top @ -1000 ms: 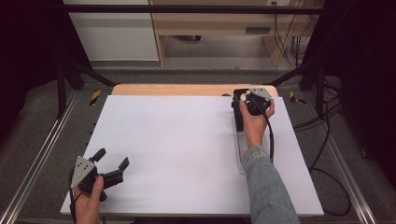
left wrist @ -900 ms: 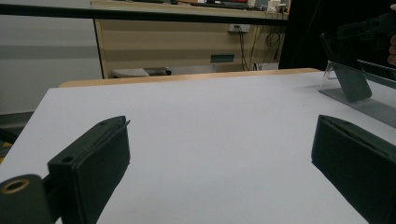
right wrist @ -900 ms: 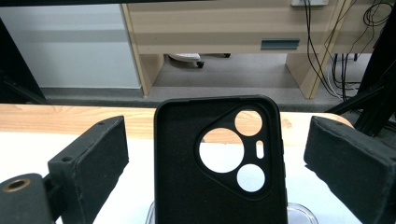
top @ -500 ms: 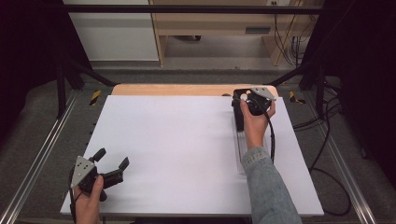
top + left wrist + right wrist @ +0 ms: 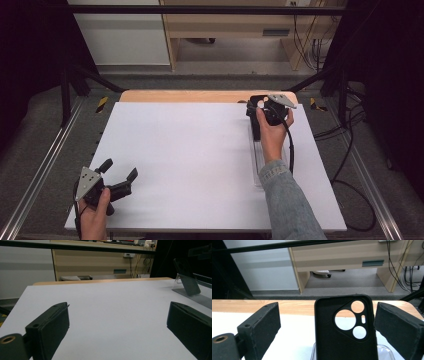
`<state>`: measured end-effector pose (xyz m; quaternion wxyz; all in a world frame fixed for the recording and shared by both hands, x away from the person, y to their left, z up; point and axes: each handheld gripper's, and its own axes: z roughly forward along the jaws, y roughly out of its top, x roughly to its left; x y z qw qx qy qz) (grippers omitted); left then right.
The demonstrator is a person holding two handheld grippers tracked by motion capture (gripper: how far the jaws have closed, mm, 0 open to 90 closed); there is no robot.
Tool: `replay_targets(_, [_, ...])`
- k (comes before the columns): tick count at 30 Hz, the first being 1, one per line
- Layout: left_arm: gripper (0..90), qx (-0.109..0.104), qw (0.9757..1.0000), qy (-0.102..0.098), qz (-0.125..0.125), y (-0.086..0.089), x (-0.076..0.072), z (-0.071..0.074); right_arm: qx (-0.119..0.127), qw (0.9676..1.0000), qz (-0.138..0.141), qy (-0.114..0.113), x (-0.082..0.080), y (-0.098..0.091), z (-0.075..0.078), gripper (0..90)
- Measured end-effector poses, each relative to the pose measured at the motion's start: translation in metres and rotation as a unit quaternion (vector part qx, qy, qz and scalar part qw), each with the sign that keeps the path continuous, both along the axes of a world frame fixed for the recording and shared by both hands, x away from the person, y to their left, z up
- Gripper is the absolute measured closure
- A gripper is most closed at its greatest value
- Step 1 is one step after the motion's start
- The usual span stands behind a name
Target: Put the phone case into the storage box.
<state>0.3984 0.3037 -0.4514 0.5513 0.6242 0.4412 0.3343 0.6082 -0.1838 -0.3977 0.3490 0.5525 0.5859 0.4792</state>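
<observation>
Case (image 5: 345, 330) – upright on clear stand (image 5: 387, 351), far right of worktop (image 5: 190, 160) | right gripper (image 5: 327, 330) – fingers apart around case, not pressing; grasp not yet made, lift left | left gripper (image 5: 117, 330) – fingers wide, empty, near-left corner

No text, label, brand or number can be read in any of the views. The black phone case (image 5: 345, 327) shows no readable mark.
</observation>
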Motion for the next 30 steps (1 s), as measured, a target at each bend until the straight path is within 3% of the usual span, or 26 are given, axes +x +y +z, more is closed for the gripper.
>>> replay_targets(20, [4.0,0.006,1.0000,-0.003,-0.003,-0.002,-0.002,0.001,-0.007,0.9996,0.019,-0.018,-0.014,0.000,0.012,7.1])
replay_targets(30, [3.8,0.004,1.0000,-0.004,-0.001,-0.002,-0.002,0.001,0.000,0.9994,0.026,-0.024,-0.019,-0.002,0.019,6.8])
